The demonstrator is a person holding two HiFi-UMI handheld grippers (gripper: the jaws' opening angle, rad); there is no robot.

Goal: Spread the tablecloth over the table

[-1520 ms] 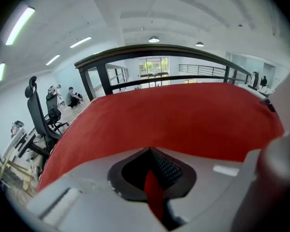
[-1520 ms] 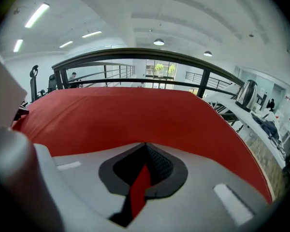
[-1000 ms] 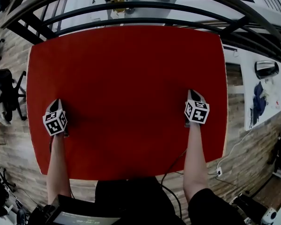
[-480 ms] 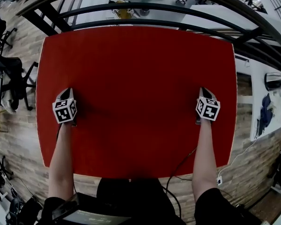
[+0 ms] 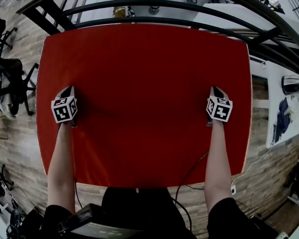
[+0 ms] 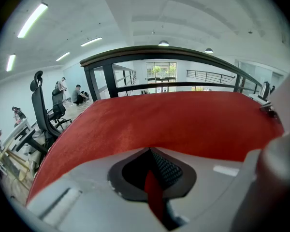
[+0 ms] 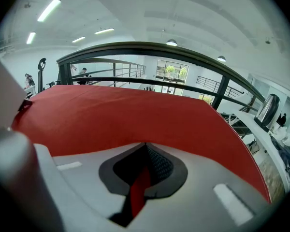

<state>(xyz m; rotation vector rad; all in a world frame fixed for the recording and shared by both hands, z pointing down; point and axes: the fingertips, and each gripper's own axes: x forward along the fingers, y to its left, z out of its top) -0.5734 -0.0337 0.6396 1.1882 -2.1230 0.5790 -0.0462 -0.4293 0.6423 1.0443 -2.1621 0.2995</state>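
The red tablecloth (image 5: 144, 83) lies flat over the whole table top, and its edges reach the table's rim on all sides. My left gripper (image 5: 68, 90) sits near the cloth's left edge. It is shut, and a thin fold of the red tablecloth (image 6: 174, 122) is pinched between the jaws of the left gripper (image 6: 152, 180). My right gripper (image 5: 215, 90) sits near the right edge, level with the left one. It is shut on a strip of the tablecloth (image 7: 121, 117), seen between the jaws of the right gripper (image 7: 142, 173).
A black metal railing (image 5: 154, 6) curves just beyond the table's far edge. A black office chair (image 5: 10, 86) stands to the left. On the right a white counter (image 5: 284, 108) carries a kettle (image 5: 293, 84). A cable (image 5: 189, 171) hangs by the near edge over the wood floor.
Both grippers have moved a little farther from me across the table, still pinching the cloth. My head view has shifted slightly as well.
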